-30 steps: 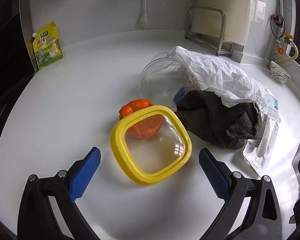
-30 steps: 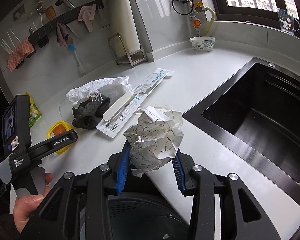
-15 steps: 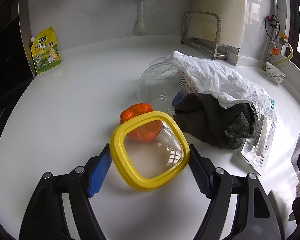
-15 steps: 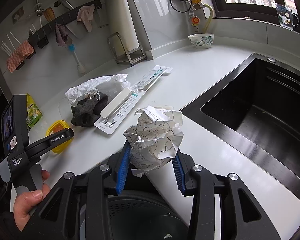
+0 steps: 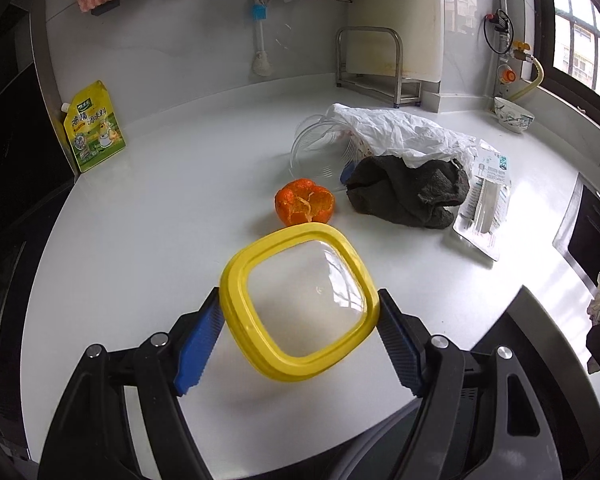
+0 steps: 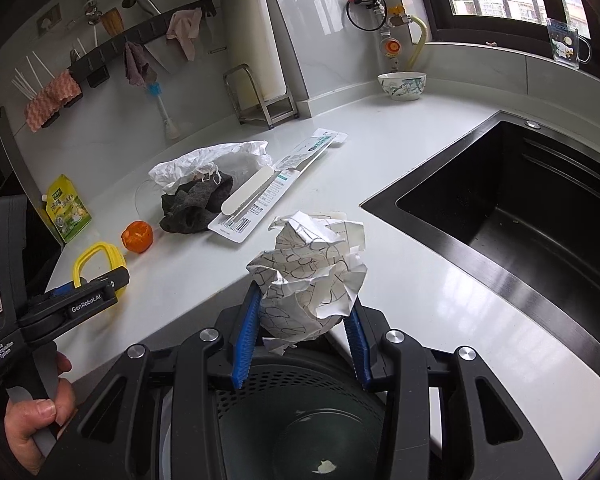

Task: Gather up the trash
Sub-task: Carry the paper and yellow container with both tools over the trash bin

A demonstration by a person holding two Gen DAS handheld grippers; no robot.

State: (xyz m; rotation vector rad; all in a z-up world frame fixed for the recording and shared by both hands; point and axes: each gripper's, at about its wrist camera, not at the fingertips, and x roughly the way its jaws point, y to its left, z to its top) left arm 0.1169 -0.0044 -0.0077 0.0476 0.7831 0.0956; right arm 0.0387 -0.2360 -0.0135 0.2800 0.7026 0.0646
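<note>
Nearest, the left gripper [image 5: 300,334] pinches a square lid [image 5: 300,305], glossy yellow rim around a clear domed pane, its ribbed blue pads [image 5: 199,350] pressed on opposite edges and the lid tilted clear of the smooth white counter [image 5: 160,220]. Just beyond its tips sits a half-peeled orange [image 5: 305,207], ragged and pithy; farther right lie a coarse dark cloth [image 5: 410,194] and a crinkled white plastic bag [image 5: 400,134]. Meanwhile the right gripper [image 6: 302,330] squeezes a crumpled paper ball [image 6: 310,276] printed with thin black lines, above a round dark bin [image 6: 300,420].
</note>
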